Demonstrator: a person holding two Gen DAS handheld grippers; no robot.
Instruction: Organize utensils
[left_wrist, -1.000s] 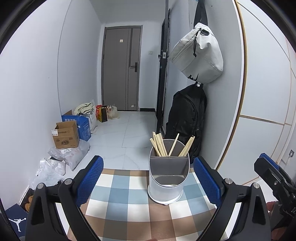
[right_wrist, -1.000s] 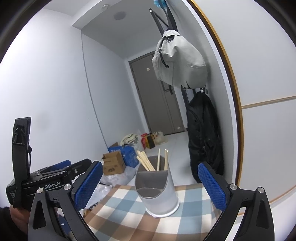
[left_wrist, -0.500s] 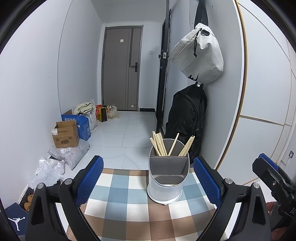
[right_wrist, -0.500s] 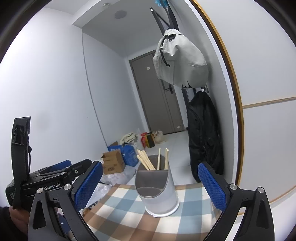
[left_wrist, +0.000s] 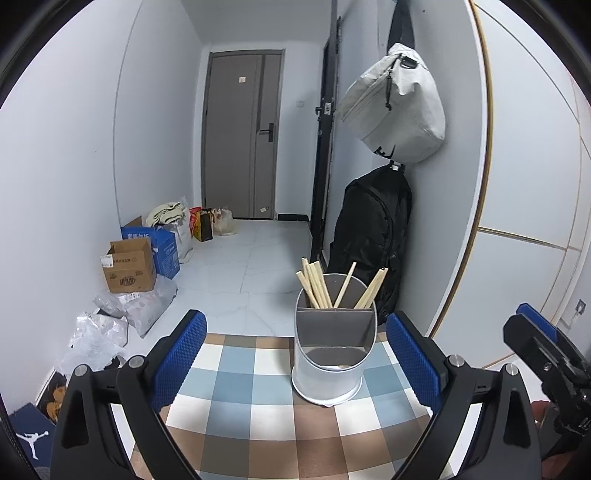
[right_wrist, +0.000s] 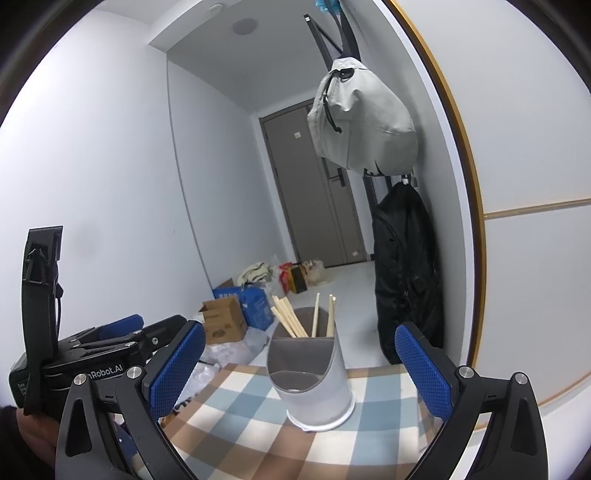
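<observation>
A white utensil holder (left_wrist: 330, 363) (right_wrist: 314, 384) with a grey divided insert stands on the checked tablecloth (left_wrist: 258, 413) (right_wrist: 251, 428). Several wooden chopsticks (left_wrist: 325, 286) (right_wrist: 295, 319) lean in its back compartment; the front compartment looks empty. My left gripper (left_wrist: 297, 362) is open, its blue pads wide apart on either side of the holder and nearer the camera, holding nothing. My right gripper (right_wrist: 299, 373) is open too and empty, facing the holder from the right. In the right wrist view the left gripper's black body (right_wrist: 110, 354) shows at the left.
The table's far edge lies just behind the holder. A black backpack (left_wrist: 373, 236) and a grey bag (left_wrist: 395, 107) hang on the right wall. Cardboard boxes (left_wrist: 129, 266) and plastic bags (left_wrist: 110, 321) line the floor at the left wall; a closed door (left_wrist: 243, 136) ends the hallway.
Both views have barely shifted; the right gripper's body edged slightly left in the left wrist view. Both grippers stay open and the holder has not moved.
</observation>
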